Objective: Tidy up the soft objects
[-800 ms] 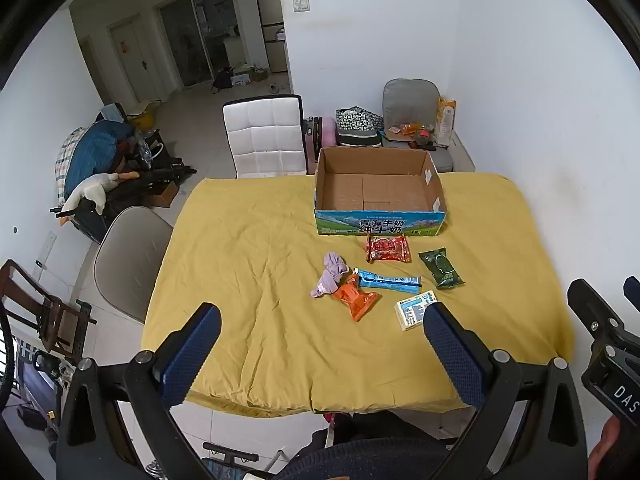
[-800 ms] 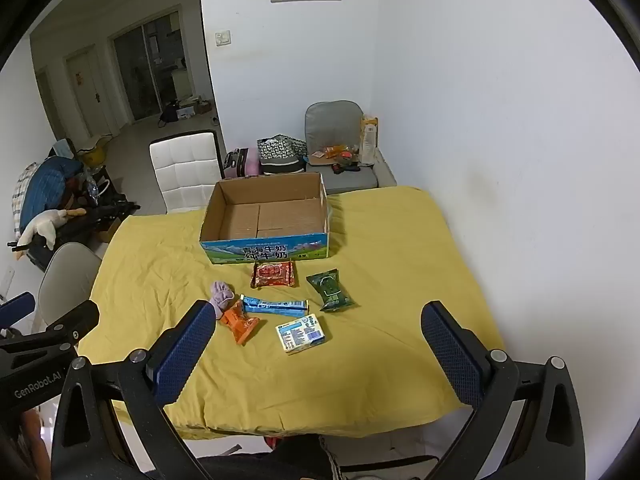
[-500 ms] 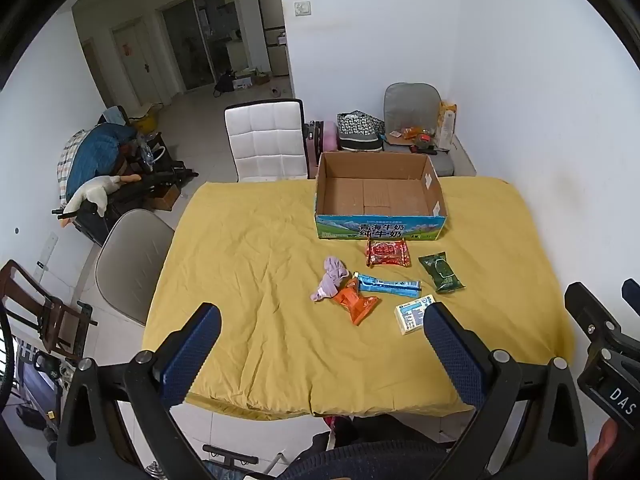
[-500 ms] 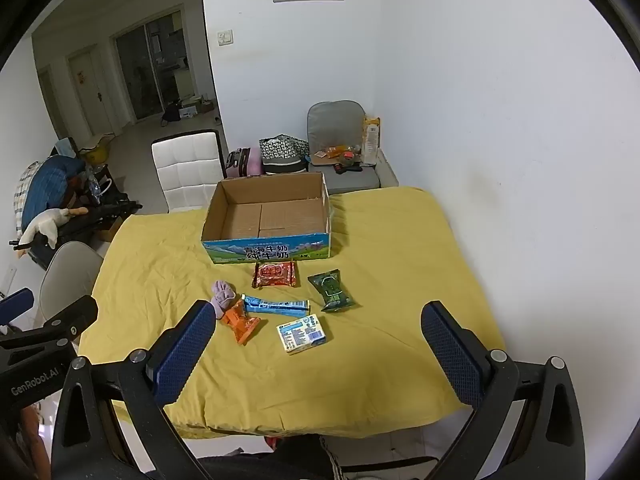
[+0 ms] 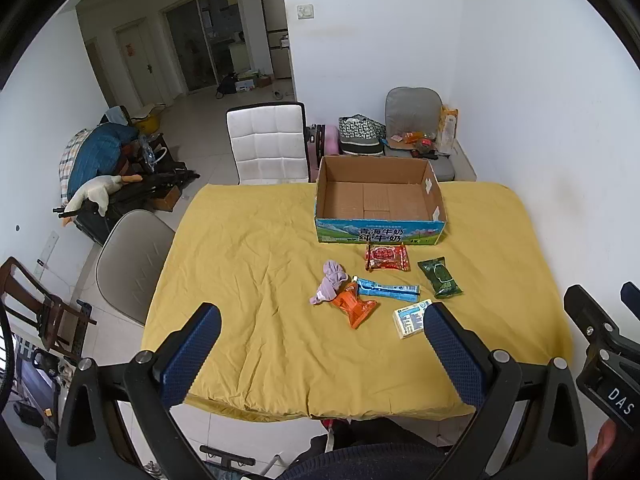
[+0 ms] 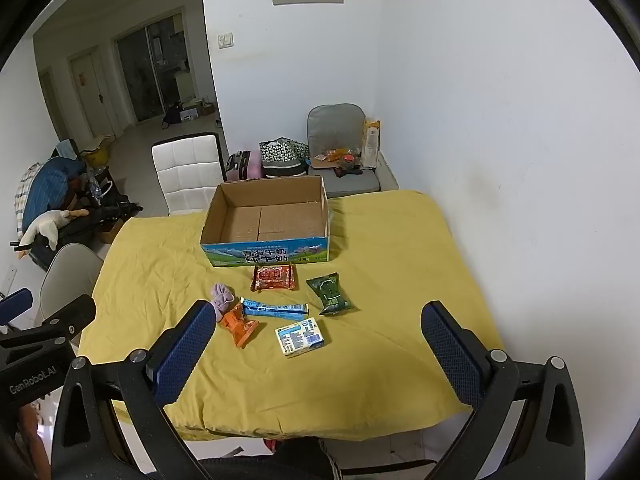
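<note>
Both grippers hang above the near edge of the table (image 5: 248, 240), and I have nothing in them yet: the left gripper (image 5: 320, 344) has its fingers wide apart, and the right gripper (image 6: 316, 340) is spread in the same way. The things to sort lie in one small group on the yellow cloth, at about 12 o'clock from the right gripper and 1 o'clock from the left one, well apart from both. Behind the group, at 12 o'clock, stands the open cardboard box (image 6: 266, 254), which looks empty. The purple cloth (image 5: 330, 286) is crumpled and touches the orange packet (image 5: 356, 308); I judge it very light and limp, so I would pinch it on its high bunched part, not at a loose corner. The orange packet and the blue stick packet (image 6: 276, 310) just beside it seem light with smooth film, perhaps slippery, so I would close across the narrow middle. The red packet (image 6: 274, 277), nearest to the box, and the green packet (image 6: 330, 294) look like soft pouches that will yield under pressure; a gentle hold on the body is better than on the thin sealed ends. The white-blue pack (image 6: 300, 336) looks like a tissue pack, soft and squashy, and I would take it across its short sides.
</note>
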### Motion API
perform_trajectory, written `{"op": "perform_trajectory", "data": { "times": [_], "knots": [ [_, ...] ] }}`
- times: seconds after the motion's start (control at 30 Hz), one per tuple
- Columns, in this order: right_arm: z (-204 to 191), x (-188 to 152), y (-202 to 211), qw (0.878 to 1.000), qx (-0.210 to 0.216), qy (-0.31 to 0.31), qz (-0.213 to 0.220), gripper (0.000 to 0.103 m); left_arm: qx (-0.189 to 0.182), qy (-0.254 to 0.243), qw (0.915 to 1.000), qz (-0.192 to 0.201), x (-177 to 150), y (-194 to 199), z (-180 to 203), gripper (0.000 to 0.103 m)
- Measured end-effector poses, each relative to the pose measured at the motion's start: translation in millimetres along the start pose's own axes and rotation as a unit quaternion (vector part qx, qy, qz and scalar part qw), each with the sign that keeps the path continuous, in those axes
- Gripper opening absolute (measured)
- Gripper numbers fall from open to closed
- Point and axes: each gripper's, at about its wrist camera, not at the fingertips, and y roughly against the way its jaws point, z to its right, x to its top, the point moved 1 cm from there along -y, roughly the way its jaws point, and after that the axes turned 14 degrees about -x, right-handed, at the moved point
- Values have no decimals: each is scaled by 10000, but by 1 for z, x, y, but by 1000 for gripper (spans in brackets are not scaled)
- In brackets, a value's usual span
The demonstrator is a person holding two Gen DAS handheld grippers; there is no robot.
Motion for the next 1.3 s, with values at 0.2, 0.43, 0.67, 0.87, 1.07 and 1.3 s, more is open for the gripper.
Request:
{"op": "perform_trajectory", "data": {
  "times": [0.2,0.43,0.67,0.87,1.07,1.3],
  "knots": [
    [9,8,0,10000,17,-16,16,103,-27,16,10000,1,1,1,-1,103],
    [12,8,0,10000,0,-66,69,103,-38,6,10000,26,2,1,-3,103],
    [12,6,3,9999,17,-74,90,103,-41,13,10000,61,2,4,-3,103],
    [11,4,3,9999,9,-78,100,103,-43,32,10000,66,2,5,-4,103],
    [10,6,3,9999,0,-96,112,103,-41,10,10000,80,2,6,-6,103],
    [11,7,2,9999,5,-87,109,103,-58,35,9999,102,2,4,-5,103]
  ]
}}
